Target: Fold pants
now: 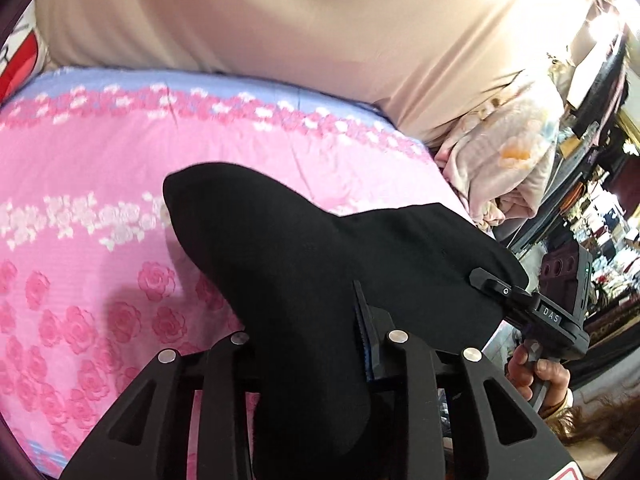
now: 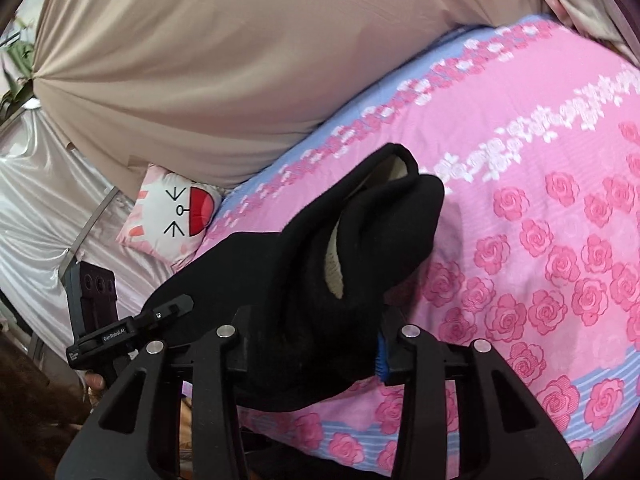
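Above the pink rose-patterned bedsheet (image 1: pixel 80 168), the black pants (image 1: pixel 304 264) hang lifted, bunched between both tools: the left gripper (image 1: pixel 308 344) and right gripper (image 2: pixel 312 340) each pinch the fabric

Both tools clamped — left tool (image 1: pixel 304 344), right tool (image 2: pixel 316 344).

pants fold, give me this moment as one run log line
left claw: shut on black pants | right claw: shut on black pants | pants: bunched, raised over pink floral bedspread
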`<state>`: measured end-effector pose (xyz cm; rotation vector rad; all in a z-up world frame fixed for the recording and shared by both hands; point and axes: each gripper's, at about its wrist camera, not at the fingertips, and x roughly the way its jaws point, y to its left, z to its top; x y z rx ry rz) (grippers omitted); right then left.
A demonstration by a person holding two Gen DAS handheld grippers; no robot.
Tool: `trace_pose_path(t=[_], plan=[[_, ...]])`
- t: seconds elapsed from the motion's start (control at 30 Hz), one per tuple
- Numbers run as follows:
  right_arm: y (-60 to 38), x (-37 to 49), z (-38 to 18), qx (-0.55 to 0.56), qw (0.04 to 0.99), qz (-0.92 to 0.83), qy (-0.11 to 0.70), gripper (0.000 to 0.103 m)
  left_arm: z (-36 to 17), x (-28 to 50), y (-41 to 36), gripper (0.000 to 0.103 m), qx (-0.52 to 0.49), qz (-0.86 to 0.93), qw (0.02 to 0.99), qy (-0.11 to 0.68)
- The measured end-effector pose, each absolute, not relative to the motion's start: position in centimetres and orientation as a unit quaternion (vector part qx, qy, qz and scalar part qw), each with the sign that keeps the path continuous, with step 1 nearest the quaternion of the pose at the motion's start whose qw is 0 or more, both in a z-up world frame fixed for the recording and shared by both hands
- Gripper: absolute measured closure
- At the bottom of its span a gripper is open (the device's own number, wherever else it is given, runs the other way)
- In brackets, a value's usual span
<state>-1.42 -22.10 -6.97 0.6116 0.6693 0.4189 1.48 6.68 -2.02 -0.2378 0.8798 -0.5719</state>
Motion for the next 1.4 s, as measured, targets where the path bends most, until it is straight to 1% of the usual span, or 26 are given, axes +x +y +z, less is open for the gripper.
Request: trace_pose_path(t=[0.27, 0.43, 0.77, 0.97, 1.17, 1.27, 1.4], plan=[[-21.4, -1.0, -2.1, 0.256, 0.908, 0.209, 0.257, 0.065, 1.7, 2.1, 6.0, 0.077, -0.072, -0.270, 0.882, 0.378], [-20.8, 0.3, 1.4, 0.224, 0.928, 0.215, 0.205, 0.065, 5.3, 3.2, 5.4, 0.077, -0.043, -0.262, 0.910, 0.320], [-19.7, 3.6, 8.6, 0.184, 0.950, 0.234, 0.097, 0.065, 12.2, 5.7, 5.9, 0.077, -0.017, -0.254, 0.945, 0.205], [-19.4, 7.3, 11.3, 0.170, 0.955, 0.235, 0.058, 0.065, 14.5, 8.6, 5.9, 0.077, -0.009, -0.247, 0.956, 0.160], [-20.0, 13.1, 11.0, 0.174, 0.957, 0.228, 0.037, 0.065, 14.5, 14.2, 5.5, 0.077, -0.013, -0.241, 0.958, 0.154], [-20.7, 17.1, 9.3, 0.187, 0.956, 0.223, 0.042, 0.065, 13.5, 17.7, 4.9, 0.077, -0.010, -0.230, 0.959, 0.163], [-21.3, 21.9, 5.9, 0.203, 0.953, 0.213, 0.066, 0.065, 10.4, 23.0, 3.7, 0.077, -0.001, -0.207, 0.958, 0.197]])
